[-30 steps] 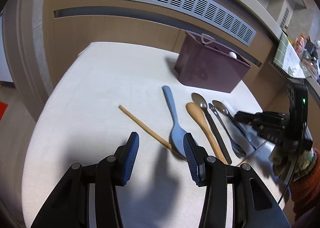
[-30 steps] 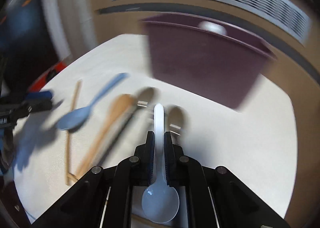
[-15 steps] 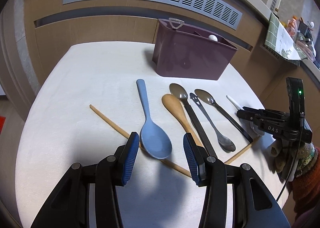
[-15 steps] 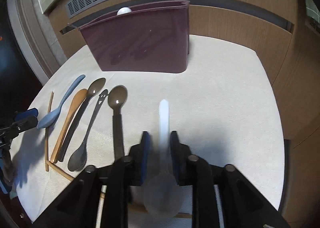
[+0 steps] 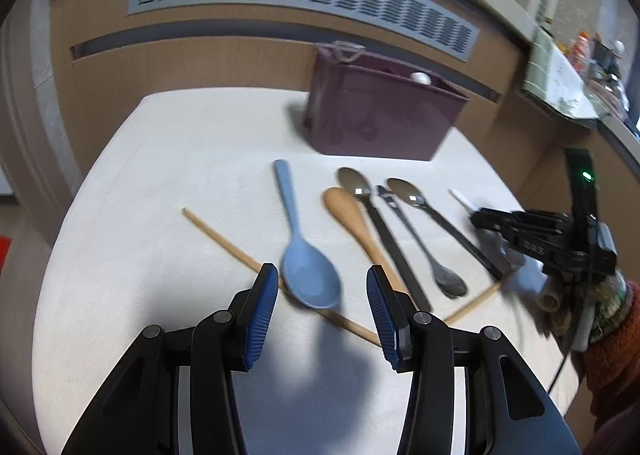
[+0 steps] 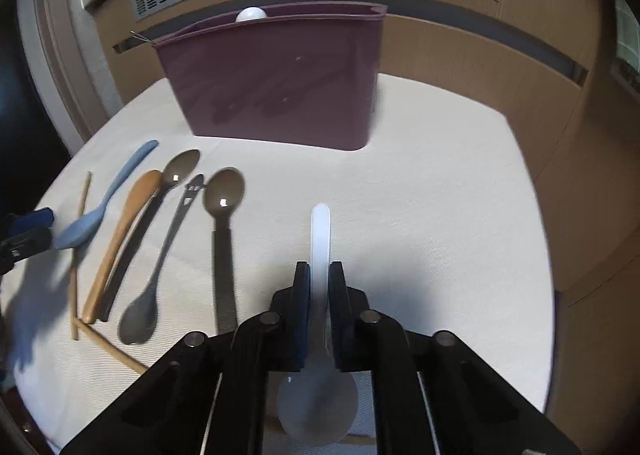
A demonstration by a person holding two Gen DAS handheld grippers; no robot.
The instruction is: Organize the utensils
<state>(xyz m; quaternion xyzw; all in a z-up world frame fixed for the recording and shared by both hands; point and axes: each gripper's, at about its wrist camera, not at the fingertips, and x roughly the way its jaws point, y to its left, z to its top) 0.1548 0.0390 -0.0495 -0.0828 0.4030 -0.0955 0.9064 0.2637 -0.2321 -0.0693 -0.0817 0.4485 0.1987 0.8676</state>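
On the cream table, my right gripper (image 6: 319, 267) has its jaws closing on the handle of a white plastic spoon (image 6: 320, 231); both pads touch it and its bowl lies under the gripper body. In the left wrist view the same gripper (image 5: 478, 217) sits at the right with the white spoon's handle tip (image 5: 460, 197) poking out. My left gripper (image 5: 321, 269) is open just above the bowl of a blue spoon (image 5: 288, 199), gripping nothing. A purple utensil holder (image 6: 280, 83) stands at the back of the table.
Between the blue and white spoons lie a wooden spoon (image 6: 128, 223), two dark-handled spoons (image 6: 222, 191) and a grey spoon (image 6: 138, 319). Crossed wooden chopsticks (image 5: 224, 239) lie under their near ends. A white rounded end (image 6: 250, 14) shows above the holder's rim. A wood-panelled wall stands behind.
The right jaws parted around the white spoon, then closed on its handle again. The left gripper shifted slightly over the blue spoon, still open.
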